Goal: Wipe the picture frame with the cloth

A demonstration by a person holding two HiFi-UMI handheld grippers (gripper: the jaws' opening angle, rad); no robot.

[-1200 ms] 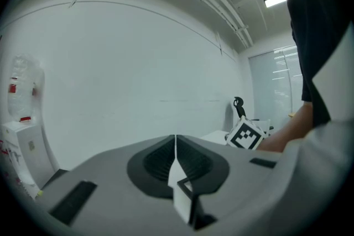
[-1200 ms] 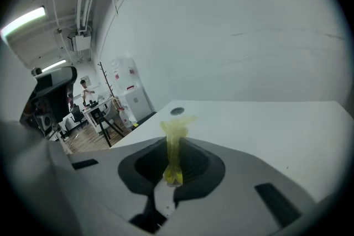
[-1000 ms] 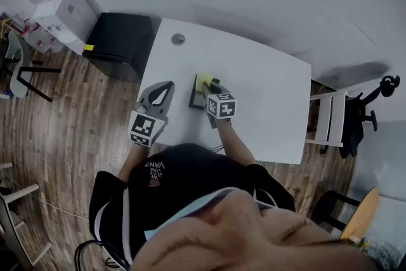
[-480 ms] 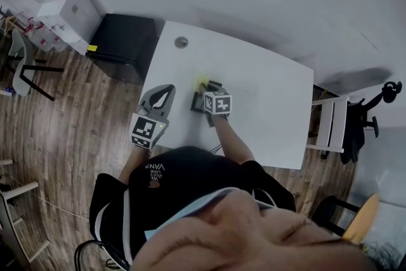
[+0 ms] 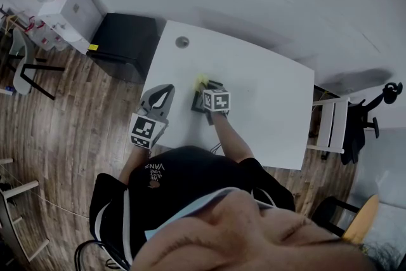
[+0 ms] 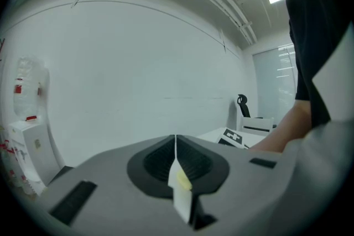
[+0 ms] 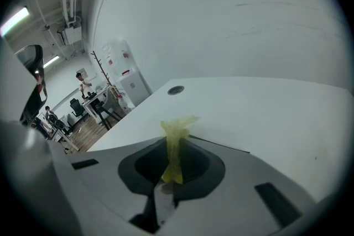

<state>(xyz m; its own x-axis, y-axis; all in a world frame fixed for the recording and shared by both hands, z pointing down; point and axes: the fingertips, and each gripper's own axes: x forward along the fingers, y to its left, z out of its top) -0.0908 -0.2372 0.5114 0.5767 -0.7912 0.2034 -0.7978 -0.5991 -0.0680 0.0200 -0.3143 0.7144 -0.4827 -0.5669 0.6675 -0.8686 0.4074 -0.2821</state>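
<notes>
The picture frame (image 5: 198, 102) lies flat in the lower left part of the white table (image 5: 266, 92), not far from the table's left and near edges. Bare tabletop stretches to the right and toward the upper edge, where only a round cable grommet (image 5: 182, 42) sits near the upper left corner.

The right gripper (image 5: 207, 89) is over the frame, clenched on a bunched yellow cloth (image 7: 176, 132) that sticks out past the jaw tips at the frame's far end. The left gripper (image 5: 166, 88) hangs at the table's left edge, beside the frame and apart from it, its jaws pressed together with nothing from the table between them. It faces the plain pale wall.

The frame's long axis seems to run from the near edge toward the far edge, though the right gripper covers much of it.

Wood-look flooring (image 5: 70, 130) surrounds the table. A black cabinet (image 5: 124, 44) stands at the upper left, and a white chair (image 5: 330, 120) at the right.
</notes>
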